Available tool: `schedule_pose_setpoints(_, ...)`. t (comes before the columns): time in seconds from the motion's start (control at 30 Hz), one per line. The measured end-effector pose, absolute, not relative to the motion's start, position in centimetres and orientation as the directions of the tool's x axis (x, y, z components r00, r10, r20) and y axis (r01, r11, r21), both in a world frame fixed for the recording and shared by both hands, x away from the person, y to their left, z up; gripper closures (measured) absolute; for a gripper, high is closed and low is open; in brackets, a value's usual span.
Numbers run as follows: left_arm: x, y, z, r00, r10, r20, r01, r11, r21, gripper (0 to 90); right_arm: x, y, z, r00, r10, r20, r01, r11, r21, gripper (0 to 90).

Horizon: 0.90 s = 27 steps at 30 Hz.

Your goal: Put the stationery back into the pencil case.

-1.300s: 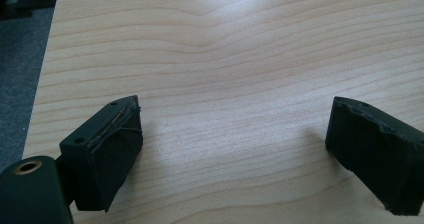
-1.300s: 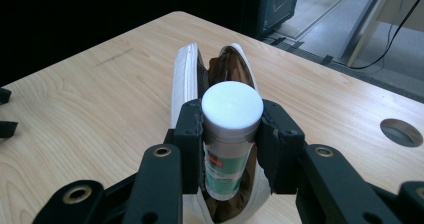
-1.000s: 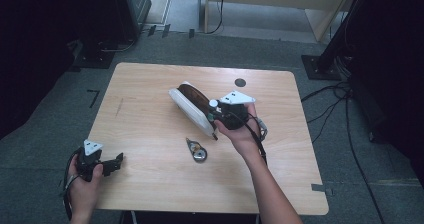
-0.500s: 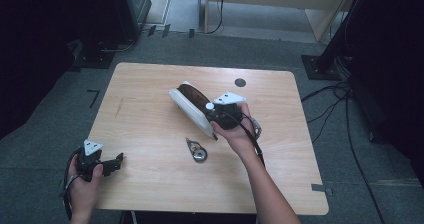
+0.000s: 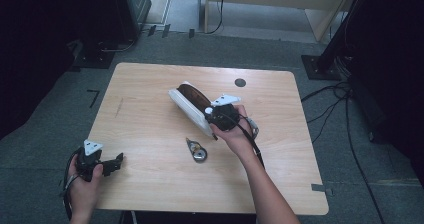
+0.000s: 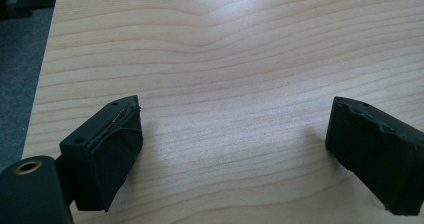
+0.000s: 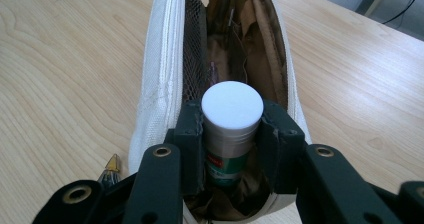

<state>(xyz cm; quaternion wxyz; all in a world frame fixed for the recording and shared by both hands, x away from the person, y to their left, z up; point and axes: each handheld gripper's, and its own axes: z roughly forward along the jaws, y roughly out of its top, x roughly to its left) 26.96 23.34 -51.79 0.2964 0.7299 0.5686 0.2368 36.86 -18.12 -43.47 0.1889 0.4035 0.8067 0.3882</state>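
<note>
We see the right gripper [image 7: 232,149] with its jaws clenched on a small cylindrical bottle [image 7: 231,129], one pad against each side just under its white cap; a green label shows lower down between the jaws. The bottle stands upright in the mouth of an open white pouch [image 7: 157,84], which has a brown lining and a black mesh panel along one inner wall. From the high view the right gripper [image 5: 220,118] sits at the near end of the pouch [image 5: 187,106], which lies slanted on the middle of the wooden counter [image 5: 150,84]. Just beside the pouch, toward the person's side, a small roll of tape on a holder [image 5: 196,150] lies flat on the counter, apart from both grippers. The left gripper [image 5: 116,161] is at the near left corner of the counter, well apart from the pouch; in the left gripper view its jaws are released, standing wide over bare wood [image 6: 225,59] with nothing between them.
</note>
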Motion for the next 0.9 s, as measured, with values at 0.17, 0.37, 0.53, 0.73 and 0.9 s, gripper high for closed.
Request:
schedule_pose_setpoints(0.17, 27.0, 23.3, -51.8, 0.241, 0.97, 0.008, 0.689, -0.177, 0.702, 8.4, 37.2, -18.0, -43.9, -0.601, 0.799, 0.02, 0.515, 0.368, 0.774, 65.1)
schedule_pose_setpoints(0.37, 27.0, 23.3, -51.8, 0.242, 0.97, 0.008, 0.689, -0.178, 0.702, 8.4, 37.5, -17.9, -44.1, -0.598, 0.8, 0.036, 0.523, 0.357, 0.774, 65.1)
schedule_pose_setpoints(0.53, 27.0, 23.3, -51.8, 0.242, 0.97, 0.008, 0.689, -0.178, 0.702, 8.4, 37.6, -17.9, -44.1, -0.599, 0.8, 0.04, 0.524, 0.353, 0.775, 64.9)
schedule_pose_setpoints(0.73, 27.0, 23.3, -51.8, 0.242, 0.97, 0.008, 0.689, -0.178, 0.702, 8.4, 37.7, -17.8, -44.0, -0.602, 0.798, 0.035, 0.519, 0.358, 0.776, 64.3)
schedule_pose_setpoints(0.9, 27.0, 23.3, -51.8, 0.242, 0.97, 0.008, 0.689, -0.178, 0.702, 8.4, 38.1, -17.8, -43.9, -0.605, 0.795, 0.041, 0.522, 0.358, 0.774, 65.1)
